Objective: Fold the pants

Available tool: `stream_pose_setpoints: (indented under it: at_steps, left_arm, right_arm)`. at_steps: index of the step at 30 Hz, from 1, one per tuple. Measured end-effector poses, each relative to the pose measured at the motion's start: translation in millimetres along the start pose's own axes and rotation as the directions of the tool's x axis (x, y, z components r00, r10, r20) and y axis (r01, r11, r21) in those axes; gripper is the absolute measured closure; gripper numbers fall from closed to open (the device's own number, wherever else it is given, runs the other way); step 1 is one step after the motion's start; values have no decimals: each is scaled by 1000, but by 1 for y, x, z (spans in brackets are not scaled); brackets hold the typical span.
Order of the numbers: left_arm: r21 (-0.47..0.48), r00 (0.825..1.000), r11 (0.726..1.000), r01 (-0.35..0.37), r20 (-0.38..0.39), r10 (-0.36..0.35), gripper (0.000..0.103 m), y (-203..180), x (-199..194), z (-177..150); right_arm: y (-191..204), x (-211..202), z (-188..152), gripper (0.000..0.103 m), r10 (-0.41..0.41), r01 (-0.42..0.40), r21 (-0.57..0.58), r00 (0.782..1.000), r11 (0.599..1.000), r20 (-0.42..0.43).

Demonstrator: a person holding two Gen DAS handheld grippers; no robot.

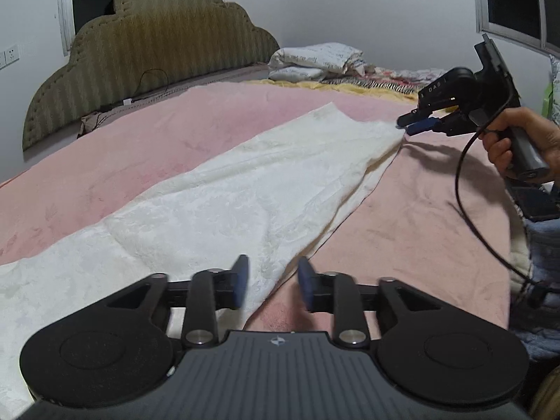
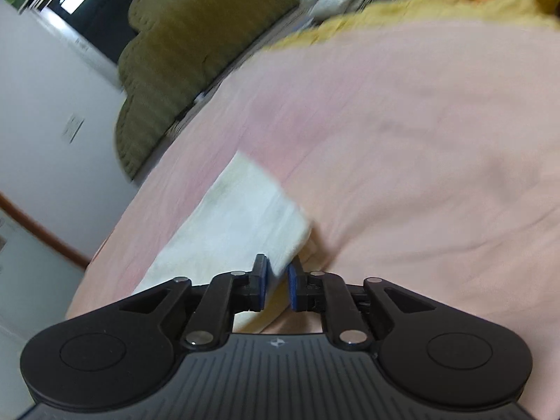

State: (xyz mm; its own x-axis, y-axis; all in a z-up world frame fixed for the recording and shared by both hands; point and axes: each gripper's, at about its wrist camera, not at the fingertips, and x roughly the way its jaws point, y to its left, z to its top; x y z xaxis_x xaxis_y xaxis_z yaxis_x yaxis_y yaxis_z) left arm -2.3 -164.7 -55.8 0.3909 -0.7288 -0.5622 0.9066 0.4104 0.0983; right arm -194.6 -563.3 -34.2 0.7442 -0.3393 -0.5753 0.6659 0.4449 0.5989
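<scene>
White patterned pants [image 1: 217, 196] lie stretched across the pink bedspread, running from the near left to the far right. My left gripper [image 1: 273, 281] is open and hovers low over the pants' near right edge, with cloth between and below its fingers. My right gripper [image 1: 407, 126] is shut on the far corner of the pants and lifts it slightly. In the right wrist view, which is blurred, the right gripper [image 2: 278, 285] pinches the hem of the pants [image 2: 245, 217] between its blue pads.
A pink bedspread [image 1: 420, 210] covers the bed. An olive padded headboard [image 1: 150, 45] stands at the far left. Folded white bedding [image 1: 315, 61] and patterned blankets lie at the far end. A black cable [image 1: 469, 210] hangs from the right gripper.
</scene>
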Motion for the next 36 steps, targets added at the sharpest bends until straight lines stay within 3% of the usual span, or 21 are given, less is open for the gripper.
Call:
stream_pose_setpoints:
  at_steps: [2,3,4,6,8,10,12,13,15,19,21,22,23,27,30,36]
  left_arm:
    - [-34,999,999,6,47,-5,41,3,-9,4]
    - [-65,997,998,6,80,-1,32,6,-12,7]
    - [-97,994,995,-8,107,19,23,10,-13,10]
    - [-159,987,984,-78,130,99,13,18,-8,14]
    - [-207,979,965,-162,88,183,12,28,3,12]
    - [-235,978,950,-205,-1,211,13,39,15,5]
    - [-257,974,940,-224,-79,211,13,47,24,-7]
    - [-257,974,939,-227,-82,213,12,48,24,-12]
    - [-256,973,939,-230,-61,222,11,49,17,-14]
    - [-225,964,938,-265,-73,255,8,45,17,-13]
    - [-220,960,935,-279,-69,271,8,42,16,-12]
    - [-222,959,933,-283,-66,275,9,41,15,-10]
    - [-226,959,932,-282,-61,276,9,40,14,-9]
    - [-284,953,911,-297,-33,301,6,45,10,-3]
    - [-324,946,889,-324,-93,311,6,53,16,-5]
    - [-267,946,907,-325,-104,308,4,45,17,-11]
  right_arm:
    - [6,-17,1,84,-134,138,-23,981,990,140]
    - [12,-23,1,84,-151,163,-49,971,985,188]
    - [22,-24,-2,84,-126,149,-97,969,984,211]
    - [43,-17,-8,84,-30,62,-200,986,978,162]
    - [65,0,-20,83,51,-36,-277,997,960,49]
    - [80,20,-32,82,78,-86,-321,996,943,-36]
    - [86,39,-46,80,23,-53,-372,996,927,-83]
    - [83,47,-53,78,-8,-31,-399,995,917,-96]
    - [81,44,-64,78,21,-42,-452,998,891,-51]
    - [90,41,-73,74,4,-19,-535,1000,845,-29]
    - [93,40,-77,59,23,-42,-564,999,825,-40]
    - [97,40,-81,43,38,-63,-585,998,809,-54]
    - [102,41,-84,34,31,-60,-614,998,787,-59]
    - [116,46,-95,26,-26,-5,-693,999,721,-34]
    - [114,44,-95,24,-26,-7,-689,999,725,-37]
    - [115,43,-96,24,-28,-6,-691,999,723,-38]
